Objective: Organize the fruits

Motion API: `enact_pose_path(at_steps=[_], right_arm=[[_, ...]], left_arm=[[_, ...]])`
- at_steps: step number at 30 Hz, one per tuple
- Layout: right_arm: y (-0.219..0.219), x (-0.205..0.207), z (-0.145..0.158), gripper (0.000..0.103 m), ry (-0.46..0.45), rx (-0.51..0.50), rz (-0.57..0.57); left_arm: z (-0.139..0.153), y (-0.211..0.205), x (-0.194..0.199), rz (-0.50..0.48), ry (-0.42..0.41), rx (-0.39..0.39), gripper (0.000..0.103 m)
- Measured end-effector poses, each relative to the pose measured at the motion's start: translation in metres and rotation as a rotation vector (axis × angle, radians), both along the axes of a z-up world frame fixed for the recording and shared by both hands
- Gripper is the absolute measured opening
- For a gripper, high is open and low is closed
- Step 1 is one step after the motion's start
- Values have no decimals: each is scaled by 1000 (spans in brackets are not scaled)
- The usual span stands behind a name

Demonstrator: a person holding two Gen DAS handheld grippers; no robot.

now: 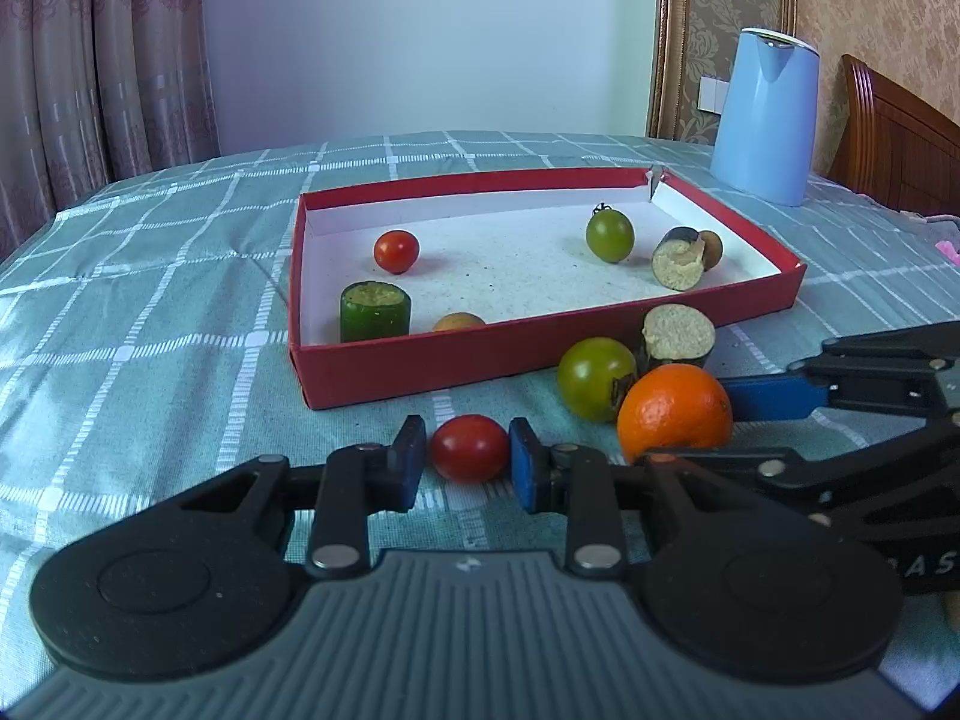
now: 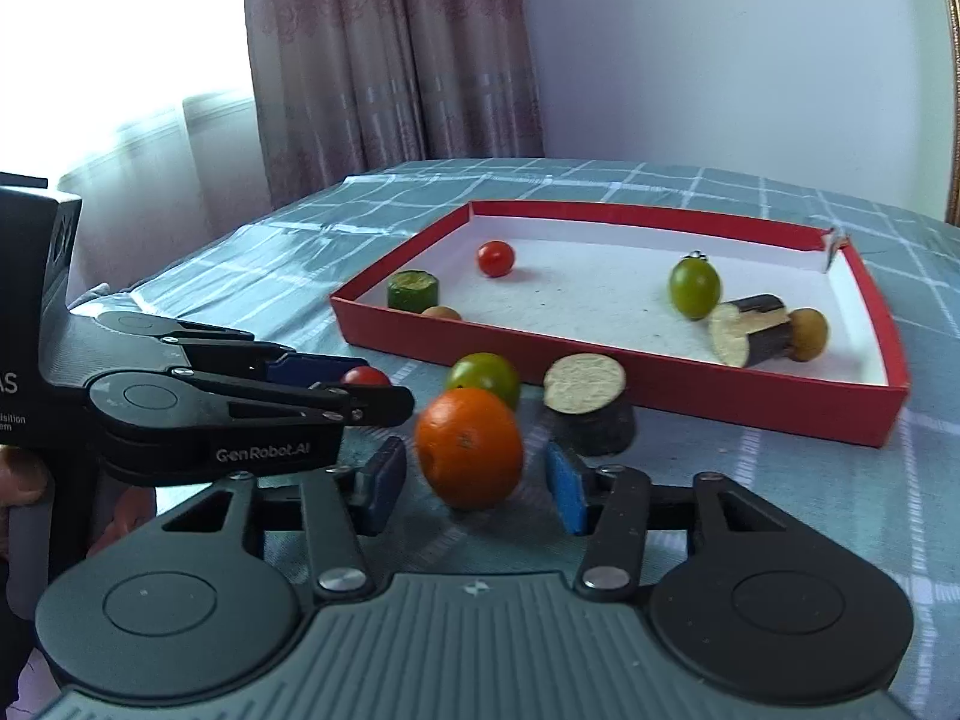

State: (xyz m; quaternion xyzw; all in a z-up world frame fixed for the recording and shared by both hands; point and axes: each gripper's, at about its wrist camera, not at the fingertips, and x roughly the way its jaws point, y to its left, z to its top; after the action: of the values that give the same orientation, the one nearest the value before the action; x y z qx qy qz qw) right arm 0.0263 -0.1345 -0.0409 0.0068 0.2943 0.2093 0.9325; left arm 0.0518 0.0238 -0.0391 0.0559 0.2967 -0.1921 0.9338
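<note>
My left gripper (image 1: 468, 456) has its pads on both sides of a red tomato (image 1: 470, 448) on the checked cloth, in front of the red box (image 1: 420, 360); the pads look in contact with it. My right gripper (image 2: 474, 480) is open around an orange (image 2: 469, 447), with gaps on both sides. A green tomato (image 1: 594, 378) and an eggplant piece (image 1: 678, 336) lie beside the orange. Inside the box (image 2: 720, 384) are a red tomato (image 1: 396, 251), a green tomato (image 1: 609, 235), a cucumber piece (image 1: 375, 312), an eggplant piece (image 1: 678, 258) and small brown fruits.
A blue kettle (image 1: 768, 114) stands at the back right beyond the box. A wooden chair back (image 1: 894, 144) is at the far right. Curtains (image 2: 384, 60) hang behind the table. The left gripper's body (image 2: 210, 414) crosses the right wrist view's left side.
</note>
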Motion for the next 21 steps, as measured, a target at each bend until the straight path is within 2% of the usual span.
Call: enact_pose_path(at_steps=[2, 8, 14, 21], right_arm=[[2, 0, 0, 39, -12, -9, -3], [1, -4, 2, 38, -39, -13, -20], [-1, -10, 6, 38, -80, -14, -42], [-6, -13, 10, 38, -98, 4, -70]], left_arm=[[0, 0, 0, 0, 0, 1, 28], [0, 0, 0, 9, -4, 8, 31], [1, 0, -1, 91, -10, 27, 31], [2, 4, -1, 144, -12, 22, 25]])
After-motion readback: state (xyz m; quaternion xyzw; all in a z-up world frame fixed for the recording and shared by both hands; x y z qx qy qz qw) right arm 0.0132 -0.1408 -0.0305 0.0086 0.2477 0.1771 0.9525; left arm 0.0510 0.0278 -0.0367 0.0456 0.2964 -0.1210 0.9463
